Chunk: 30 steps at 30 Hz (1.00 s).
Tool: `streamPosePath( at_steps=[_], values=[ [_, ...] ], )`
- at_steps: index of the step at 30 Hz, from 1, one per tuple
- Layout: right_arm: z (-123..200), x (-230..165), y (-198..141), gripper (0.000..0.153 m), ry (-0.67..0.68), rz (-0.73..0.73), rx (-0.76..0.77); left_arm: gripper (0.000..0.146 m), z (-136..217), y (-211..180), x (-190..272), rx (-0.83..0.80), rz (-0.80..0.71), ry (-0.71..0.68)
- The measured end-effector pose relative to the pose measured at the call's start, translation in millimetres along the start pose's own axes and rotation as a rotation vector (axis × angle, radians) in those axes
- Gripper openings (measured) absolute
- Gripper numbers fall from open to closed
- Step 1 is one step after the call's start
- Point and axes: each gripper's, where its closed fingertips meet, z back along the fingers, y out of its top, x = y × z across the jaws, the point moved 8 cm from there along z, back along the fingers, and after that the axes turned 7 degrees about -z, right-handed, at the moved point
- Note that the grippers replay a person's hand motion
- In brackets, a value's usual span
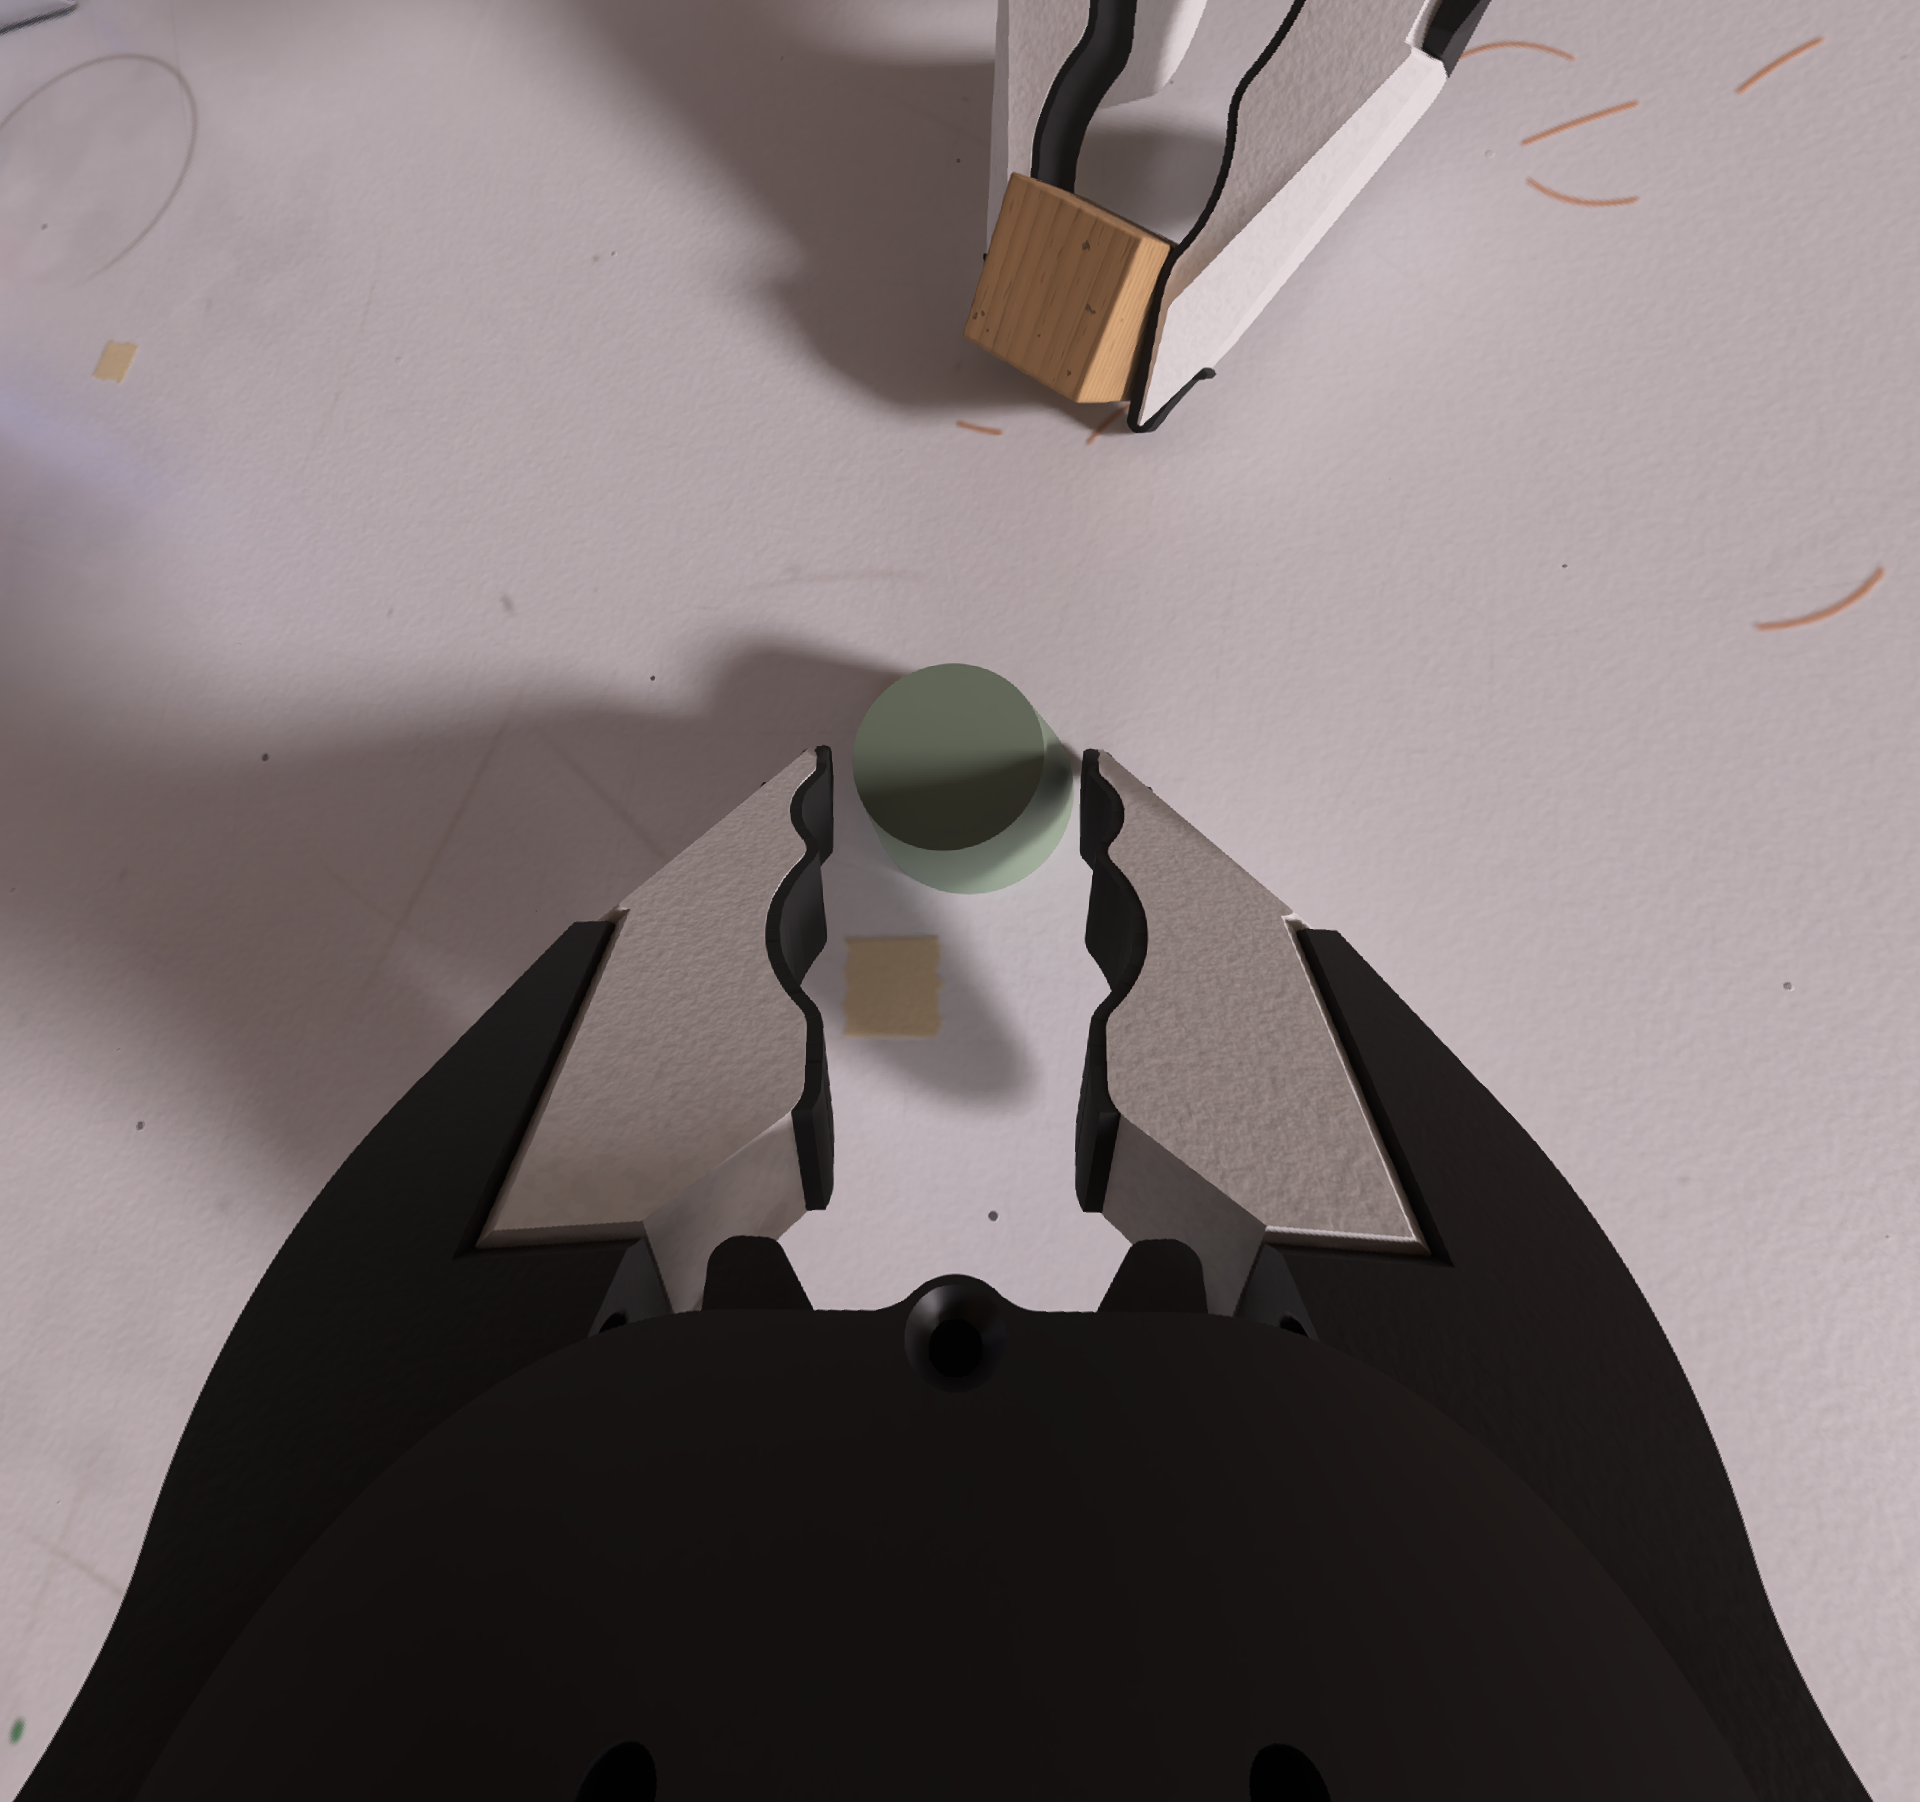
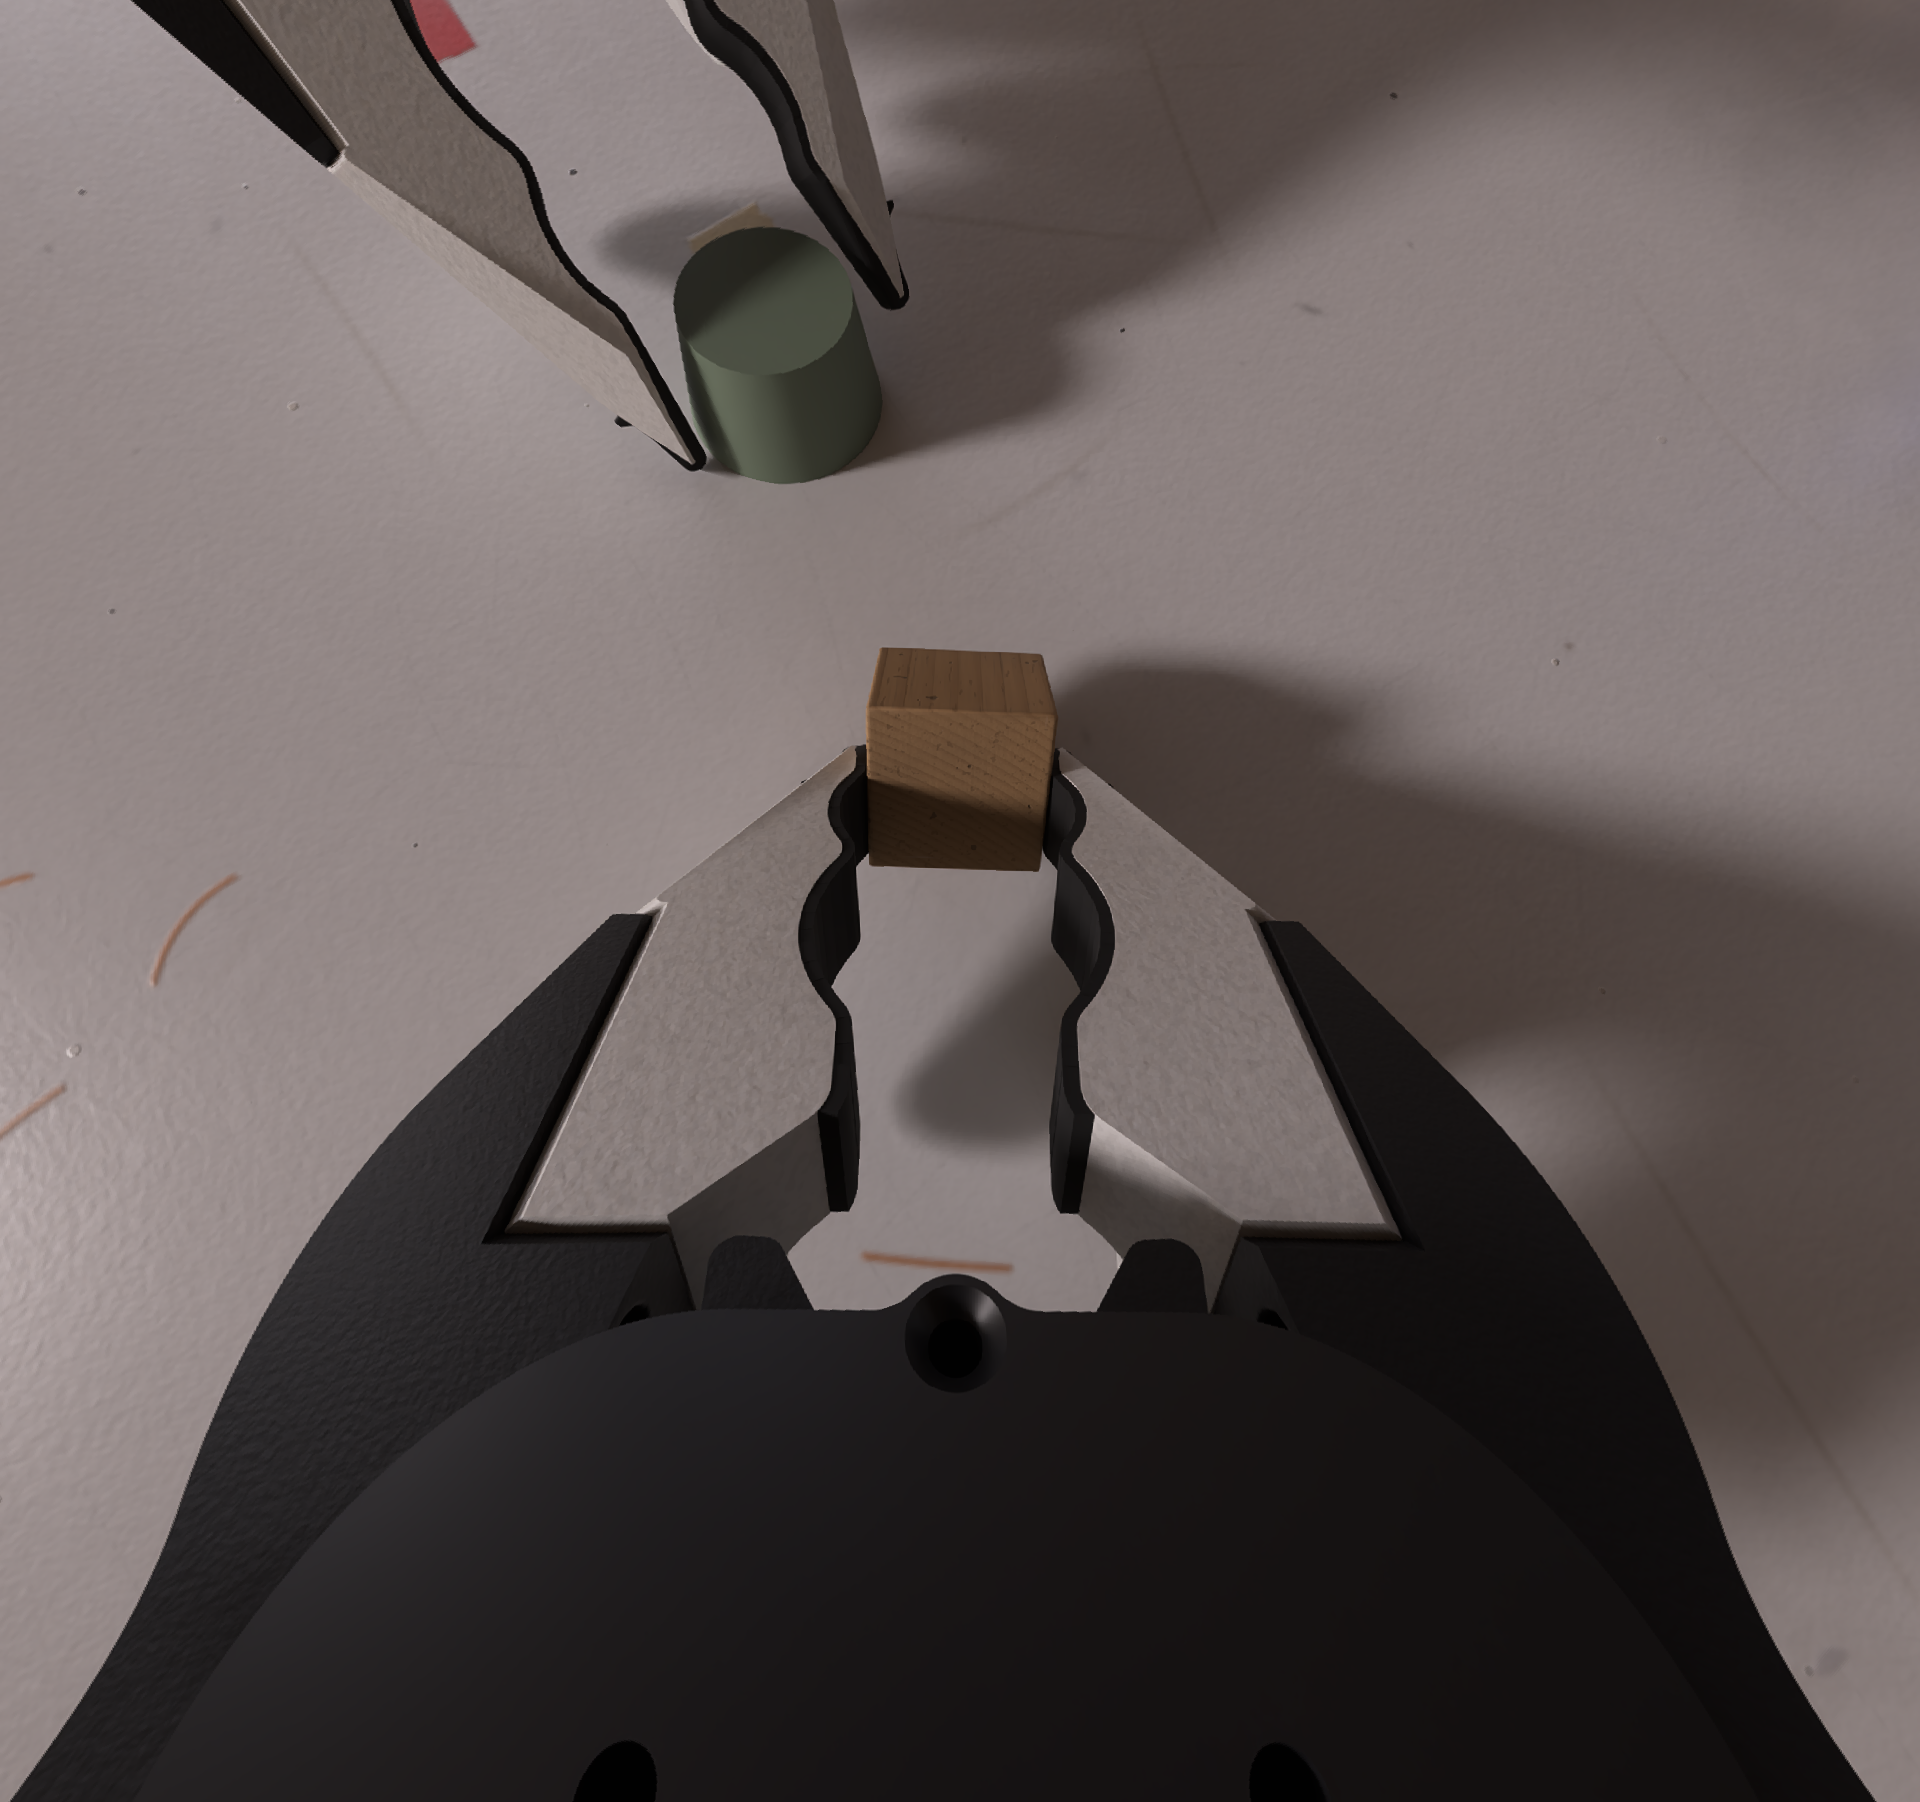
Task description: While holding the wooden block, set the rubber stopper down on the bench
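The left gripper (image 1: 956,765) is spread open around the green rubber stopper (image 1: 961,781), which stands upright on the pale bench (image 1: 416,557) with a gap on both sides of it. Well apart to the right, the right gripper (image 2: 956,786) clamps the wooden block (image 2: 956,765) between its fingertips, above the bench.

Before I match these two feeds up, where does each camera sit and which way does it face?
Left wrist view: on the left gripper, facing down its open fingers at the green rubber stopper standing on the pale bench.
Right wrist view: on the right gripper, facing down at its clamped square wooden block.
Shared: each shows the other gripper, stopper and block.
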Motion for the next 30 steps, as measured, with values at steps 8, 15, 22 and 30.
streamPosePath(
  at_steps=[8,15,22,30],
  values=[
    [0.0,-0.1,-0.1,0.033,-0.001,0.000,0.001,0.046,0.3,1.2,1.7,-0.010,-0.008,0.012],
    [0.0,0.3,-0.2,0.033,0.003,-0.005,0.001,0.046,0.4,2.0,2.3,-0.015,-0.014,0.019],
    [-0.2,0.8,-0.3,0.033,0.010,-0.011,0.001,0.044,0.4,1.9,2.8,-0.013,-0.015,0.014],
    [-1.9,-3.3,7.8,0.033,0.042,-0.029,0.029,0.046,2.4,-2.0,1.2,-0.001,0.009,0.001]
  ],
)
